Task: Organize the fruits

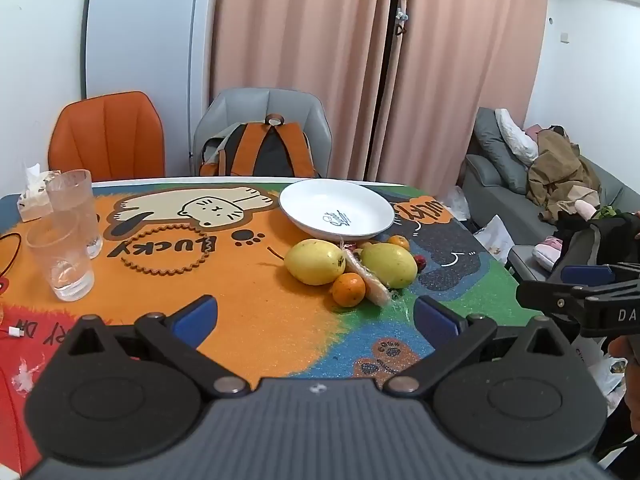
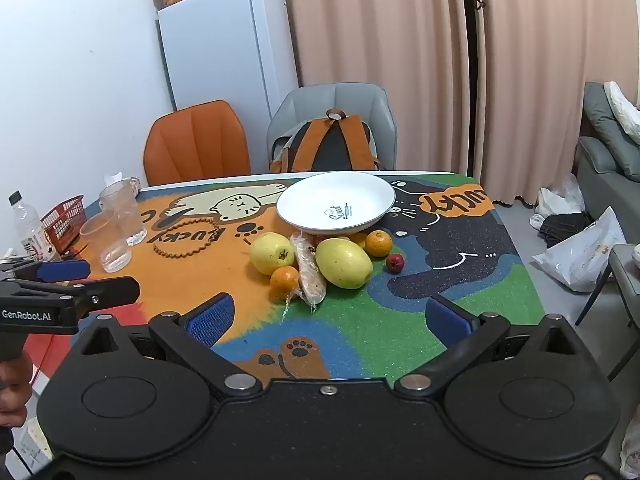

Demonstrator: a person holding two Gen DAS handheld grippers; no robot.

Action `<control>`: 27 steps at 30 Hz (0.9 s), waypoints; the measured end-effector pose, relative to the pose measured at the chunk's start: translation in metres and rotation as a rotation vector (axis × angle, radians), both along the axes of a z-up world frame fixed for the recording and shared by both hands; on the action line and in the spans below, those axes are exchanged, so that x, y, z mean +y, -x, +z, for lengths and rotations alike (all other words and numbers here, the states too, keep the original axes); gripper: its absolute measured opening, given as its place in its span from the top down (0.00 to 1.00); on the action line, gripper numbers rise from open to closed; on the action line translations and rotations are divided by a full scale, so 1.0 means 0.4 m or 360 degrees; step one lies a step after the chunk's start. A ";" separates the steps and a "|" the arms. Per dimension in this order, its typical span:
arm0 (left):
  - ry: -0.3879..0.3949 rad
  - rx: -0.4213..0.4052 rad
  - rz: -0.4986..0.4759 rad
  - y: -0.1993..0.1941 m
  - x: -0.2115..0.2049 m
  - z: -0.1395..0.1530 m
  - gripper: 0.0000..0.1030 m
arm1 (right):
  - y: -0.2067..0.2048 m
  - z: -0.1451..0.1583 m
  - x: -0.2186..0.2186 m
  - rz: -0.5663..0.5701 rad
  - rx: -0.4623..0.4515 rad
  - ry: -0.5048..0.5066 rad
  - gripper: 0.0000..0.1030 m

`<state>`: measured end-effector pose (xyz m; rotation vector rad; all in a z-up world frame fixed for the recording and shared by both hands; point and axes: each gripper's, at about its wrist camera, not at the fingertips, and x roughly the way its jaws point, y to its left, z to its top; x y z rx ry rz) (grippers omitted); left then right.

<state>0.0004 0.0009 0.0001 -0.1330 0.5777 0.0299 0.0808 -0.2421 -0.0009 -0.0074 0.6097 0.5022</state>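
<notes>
A colourful cartoon-cat mat (image 2: pixel 248 292) is spread over the table, and the near stretch of it, between the fruit and both grippers, is left bare. The left gripper (image 1: pixel 316 316) and the right gripper (image 2: pixel 328 316) are held above the near edge, tilted downward toward the fruit, with their blue pads spread as wide as they go and nothing between them; nothing is held by either. In the right wrist view the left gripper is seen just beside at the left, and a hand (image 2: pixel 12 384) is glimpsed under it. The fruit is gathered in a tight pile at the middle of the mat, just in front of a white plate (image 2: pixel 304 216) whose bowl is unfilled. Two yellow-green mangoes (image 2: pixel 344 264) are laid side by side with a plastic-wrapped snack (image 2: pixel 308 270) wedged between them; an orange (image 2: pixel 285 280) is pressed against their near side, a second orange (image 2: pixel 379 243) is set behind, near the plate rim, and a small red fruit (image 2: pixel 395 263) is set slightly apart on the right. Toward the left edge two clear glasses (image 1: pixel 68 236) are stood close together, well apart from the fruit, with a tissue pack (image 1: pixel 32 196) behind them. A red basket (image 2: pixel 64 220) and a water bottle (image 2: pixel 28 228) are seen further left. Beyond the far edge an orange chair (image 1: pixel 108 136) and a grey chair (image 1: pixel 260 108) bearing a backpack (image 1: pixel 264 152) are placed before pink curtains (image 1: pixel 300 40), with a white fridge (image 1: pixel 148 36) in the corner and a grey sofa (image 1: pixel 496 188) on the right.
</notes>
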 end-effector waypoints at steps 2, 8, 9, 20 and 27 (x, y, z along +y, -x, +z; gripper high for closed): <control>-0.0023 -0.0023 0.0002 0.003 -0.002 0.000 0.00 | 0.005 0.000 0.002 0.0004 0.0004 -0.0004 0.00; -0.0019 -0.0024 -0.0017 0.004 0.001 0.000 0.00 | 0.002 0.011 -0.008 0.0014 0.0003 -0.0018 0.00; -0.0026 -0.0018 0.0011 0.002 -0.002 0.000 0.00 | 0.003 0.004 -0.008 0.0009 -0.0006 -0.0009 0.00; -0.0028 -0.0019 0.0014 0.000 0.004 0.003 0.00 | 0.004 0.016 -0.003 0.0002 -0.0024 0.0005 0.00; -0.0030 -0.0021 0.0012 0.007 0.003 0.011 0.00 | 0.006 0.020 -0.002 0.0002 -0.0028 0.0007 0.00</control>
